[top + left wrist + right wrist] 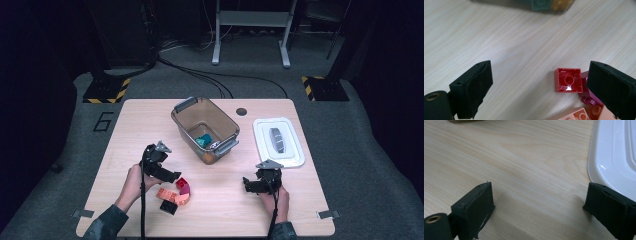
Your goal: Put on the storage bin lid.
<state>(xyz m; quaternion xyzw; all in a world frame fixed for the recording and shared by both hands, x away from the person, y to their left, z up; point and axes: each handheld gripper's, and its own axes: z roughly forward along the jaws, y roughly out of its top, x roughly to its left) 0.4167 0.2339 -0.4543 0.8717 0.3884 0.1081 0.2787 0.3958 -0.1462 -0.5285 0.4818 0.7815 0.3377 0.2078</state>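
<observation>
A pale wooden table (150, 125) stands on grey carpet in a dark room, bearing a clear bin (205, 129) and a white lid (278, 141). The left gripper (539, 87) gapes empty; the red brick (569, 80) lies between its jaws, beside the right-hand one. The right gripper (537, 207) is spread wide over bare wood.

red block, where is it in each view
high view: red block low and left of centre, at the left gripper tip.
left gripper view: lower right, hollow side up, by the right-hand finger.
right gripper view: not in it.
Shared landmark: wooden table.
</observation>
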